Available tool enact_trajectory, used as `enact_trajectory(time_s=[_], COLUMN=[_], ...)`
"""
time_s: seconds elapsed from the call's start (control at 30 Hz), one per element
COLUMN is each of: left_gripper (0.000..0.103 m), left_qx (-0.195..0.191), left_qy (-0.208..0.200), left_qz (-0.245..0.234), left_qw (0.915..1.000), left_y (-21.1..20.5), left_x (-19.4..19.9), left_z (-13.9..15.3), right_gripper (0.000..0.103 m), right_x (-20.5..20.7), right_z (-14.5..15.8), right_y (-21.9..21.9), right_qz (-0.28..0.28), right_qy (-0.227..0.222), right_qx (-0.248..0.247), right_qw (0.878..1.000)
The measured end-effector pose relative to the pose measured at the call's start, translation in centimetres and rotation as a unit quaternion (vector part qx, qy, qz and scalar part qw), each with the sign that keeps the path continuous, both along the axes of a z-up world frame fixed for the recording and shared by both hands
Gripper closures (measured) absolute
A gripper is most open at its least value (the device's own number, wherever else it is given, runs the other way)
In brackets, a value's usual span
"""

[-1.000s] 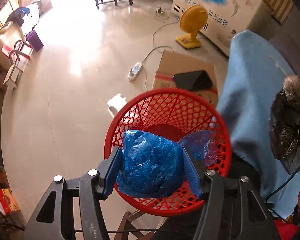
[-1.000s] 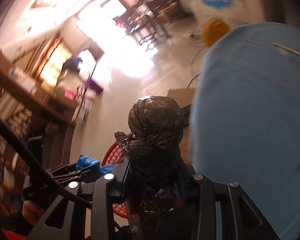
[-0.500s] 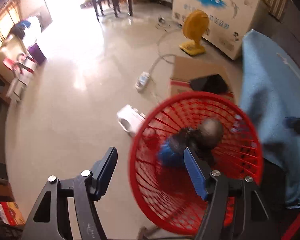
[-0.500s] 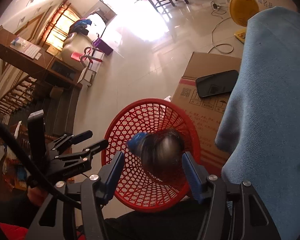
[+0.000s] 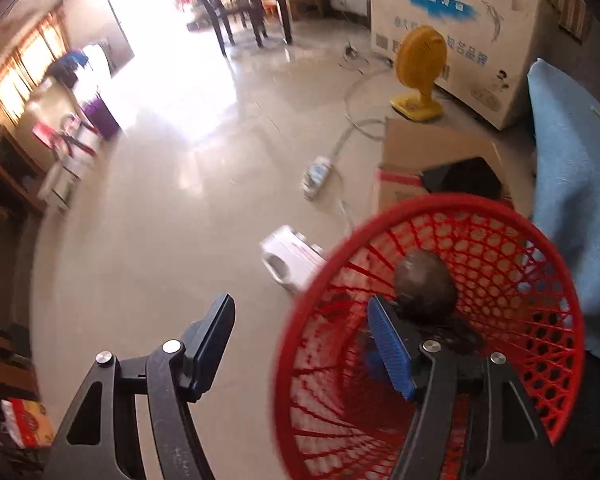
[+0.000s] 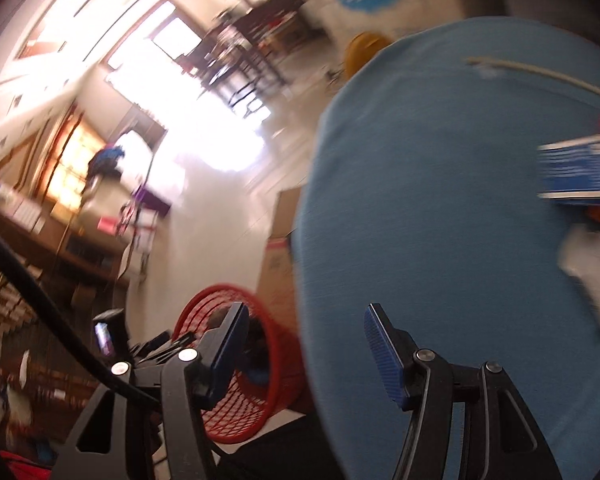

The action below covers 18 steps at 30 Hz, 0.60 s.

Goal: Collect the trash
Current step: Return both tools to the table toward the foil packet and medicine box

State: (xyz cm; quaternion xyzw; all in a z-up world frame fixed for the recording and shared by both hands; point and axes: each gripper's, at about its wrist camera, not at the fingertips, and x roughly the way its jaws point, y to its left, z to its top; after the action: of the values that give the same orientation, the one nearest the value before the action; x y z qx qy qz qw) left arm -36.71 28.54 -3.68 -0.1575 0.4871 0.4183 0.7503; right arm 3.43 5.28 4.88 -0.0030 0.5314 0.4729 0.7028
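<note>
On glossy tile floor [image 5: 172, 240] — red basket [image 5: 540, 280], yellow fan [image 5: 420, 68].

The basket [image 5: 432, 216] is red plastic mesh. The floor [image 5: 188, 184] is glossy tile. The box [image 5: 428, 148] is matt cardboard. The cloth [image 6: 440, 200] is blue and soft-napped.

Yellow fan [image 5: 420, 68] stands on floor [image 5: 160, 220] by white chest freezer [image 5: 460, 28] w/ blue logo. Cardboard box [image 5: 432, 156] nearby carries black phone [image 5: 464, 178]; white power strip [image 5: 316, 174] lies left of it. Dark chairs [image 5: 228, 28] sit at far end nr bright doorway.
</note>
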Motion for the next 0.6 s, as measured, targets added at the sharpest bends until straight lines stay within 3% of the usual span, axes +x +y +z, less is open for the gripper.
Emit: enact_trajectory(time_s=[0.07, 0.23, 0.4, 0.6], left_gripper=[0.033, 0.033, 0.033, 0.033], left_qx=[0.025, -0.068, -0.063, -0.057], left_qy=[0.028, 0.02, 0.03, 0.018], left_qz=[0.001, 0.013, -0.038, -0.087], left_qw=[0.9993, 0.9974, 0.9969, 0.9944], left_y=[0.3, 1.2, -1.2, -2.8], left_x=[-0.2, 0.1, 3.3, 7.1], left_z=[-0.2, -2.7, -2.7, -1.8], right_gripper=[0.039, 0.039, 0.039, 0.039], right_x=[0.9, 2.4, 4.1, 6.1], right_z=[1.0, 2.4, 2.6, 2.0], right_y=[-2.3, -6.9, -12.8, -21.0], right_qz=[-0.029, -0.081, -0.153, -0.252], right_qy=[-0.019, -0.047, -0.05, -0.042], right_qx=[0.005, 0.007, 0.001, -0.012], right_qw=[0.999, 0.996, 0.987, 0.967])
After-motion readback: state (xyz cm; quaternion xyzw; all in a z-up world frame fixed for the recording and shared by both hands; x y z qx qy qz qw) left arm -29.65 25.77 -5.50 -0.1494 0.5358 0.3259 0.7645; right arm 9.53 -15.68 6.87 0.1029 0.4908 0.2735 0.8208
